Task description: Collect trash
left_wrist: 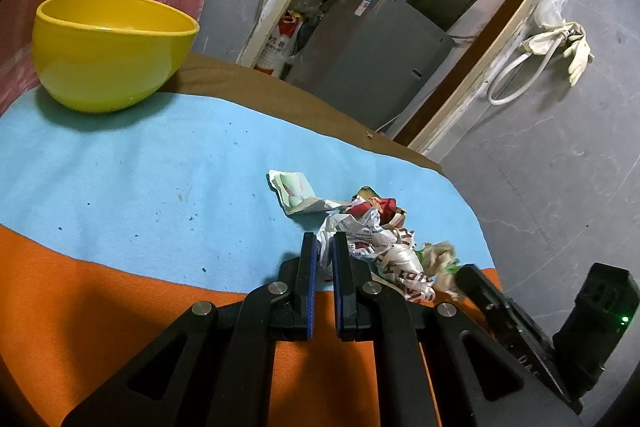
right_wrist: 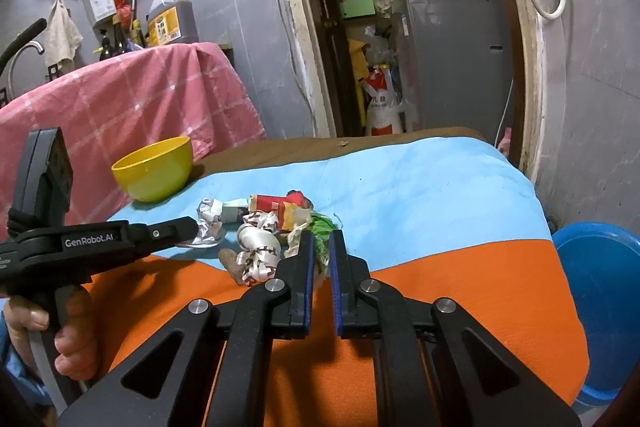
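A heap of crumpled wrappers [left_wrist: 376, 223] lies on the blue part of the table cloth, also seen in the right wrist view as a trash heap [right_wrist: 272, 215]. My left gripper [left_wrist: 324, 243] is shut on a white printed wrapper [left_wrist: 362, 233] at the heap's near left edge. My right gripper [right_wrist: 322, 241] is shut on a crumpled green wrapper [right_wrist: 322, 225] at the heap's right end. From the right wrist view, the left gripper [right_wrist: 194, 225] comes in from the left, held by a hand [right_wrist: 76, 323]. A yellow bowl [left_wrist: 108, 51] stands empty at the far left.
The cloth is blue [right_wrist: 420, 187] at the back and orange [right_wrist: 460, 299] in front. A blue basin [right_wrist: 600, 307] sits low beyond the table's right edge. A pink checked cloth [right_wrist: 132, 99] hangs behind the bowl [right_wrist: 154, 169]. A grey fridge [right_wrist: 456, 59] stands in the doorway.
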Demonstrator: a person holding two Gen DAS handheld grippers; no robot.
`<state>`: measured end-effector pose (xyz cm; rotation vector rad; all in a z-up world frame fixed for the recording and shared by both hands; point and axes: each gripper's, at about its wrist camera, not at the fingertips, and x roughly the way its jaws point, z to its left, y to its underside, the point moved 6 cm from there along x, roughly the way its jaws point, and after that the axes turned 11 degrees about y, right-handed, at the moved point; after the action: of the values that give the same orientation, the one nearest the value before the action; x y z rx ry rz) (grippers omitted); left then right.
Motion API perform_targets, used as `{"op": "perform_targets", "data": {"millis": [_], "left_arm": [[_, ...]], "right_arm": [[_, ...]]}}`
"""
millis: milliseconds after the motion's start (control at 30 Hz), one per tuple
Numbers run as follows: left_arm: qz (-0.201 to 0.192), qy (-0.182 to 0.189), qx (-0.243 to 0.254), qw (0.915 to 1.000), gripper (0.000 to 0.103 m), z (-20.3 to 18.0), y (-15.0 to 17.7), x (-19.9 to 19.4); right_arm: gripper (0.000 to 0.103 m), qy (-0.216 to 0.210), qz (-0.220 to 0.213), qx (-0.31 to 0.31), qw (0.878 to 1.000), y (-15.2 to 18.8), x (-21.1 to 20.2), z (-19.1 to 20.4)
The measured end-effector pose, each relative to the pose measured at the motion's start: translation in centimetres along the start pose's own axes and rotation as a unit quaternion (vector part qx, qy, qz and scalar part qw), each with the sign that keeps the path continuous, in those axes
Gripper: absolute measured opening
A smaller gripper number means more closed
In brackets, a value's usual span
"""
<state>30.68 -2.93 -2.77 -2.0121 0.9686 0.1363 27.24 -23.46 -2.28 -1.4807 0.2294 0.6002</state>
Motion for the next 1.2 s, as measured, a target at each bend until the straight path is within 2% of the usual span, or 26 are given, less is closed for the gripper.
{"op": "perform_targets", "data": {"millis": [133, 167, 233, 367, 500, 600, 633, 767, 1000, 1200], "left_arm": [[0.001, 0.0, -0.001, 1.0, 0.005, 0.1, 0.0, 0.0], [0.002, 0.0, -0.001, 1.0, 0.005, 0.1, 0.0, 0.0], [0.002, -0.001, -0.002, 1.0, 0.005, 0.1, 0.1, 0.0], [0.006, -0.004, -0.001, 1.0, 0.005, 0.0, 0.2, 0.1], [0.011, -0.007, 0.0, 0.9999, 0.005, 0.0, 0.3, 0.3], [0.011, -0.01, 0.001, 0.9999, 0.005, -0.2, 0.3, 0.3], [0.012, -0.012, 0.002, 0.9999, 0.005, -0.3, 0.3, 0.3], [0.013, -0.025, 0.023, 0.9993, 0.005, -1.1, 0.3, 0.3], [-0.029, -0.044, 0.089, 0.9946, 0.005, -4.4, 0.2, -0.9], [-0.067, -0.027, 0.139, 0.9876, 0.005, -9.4, 0.0, -1.4]], "right_arm": [[0.009, -0.003, 0.013, 0.011, 1.0, 0.1, 0.5, -0.4], [0.011, -0.003, 0.018, 0.013, 1.0, 0.2, 0.6, -0.5], [0.024, -0.006, 0.025, 0.017, 1.0, 0.3, 0.8, -0.6], [0.027, -0.013, 0.03, 0.011, 0.999, 0.6, 0.8, -0.4], [0.027, -0.01, 0.05, 0.003, 0.999, 1.0, 1.4, -0.2], [0.009, -0.01, 0.061, -0.001, 0.998, 1.2, 1.7, -0.1], [0.008, -0.01, 0.062, 0.0, 0.998, 1.3, 1.7, -0.2], [0.007, -0.007, 0.045, -0.001, 0.999, 1.0, 1.0, -0.1], [0.007, 0.004, -0.015, 0.004, 1.0, -0.5, -1.2, -0.9], [0.007, 0.028, -0.095, 0.013, 0.995, -2.4, -4.3, -2.3]]}}
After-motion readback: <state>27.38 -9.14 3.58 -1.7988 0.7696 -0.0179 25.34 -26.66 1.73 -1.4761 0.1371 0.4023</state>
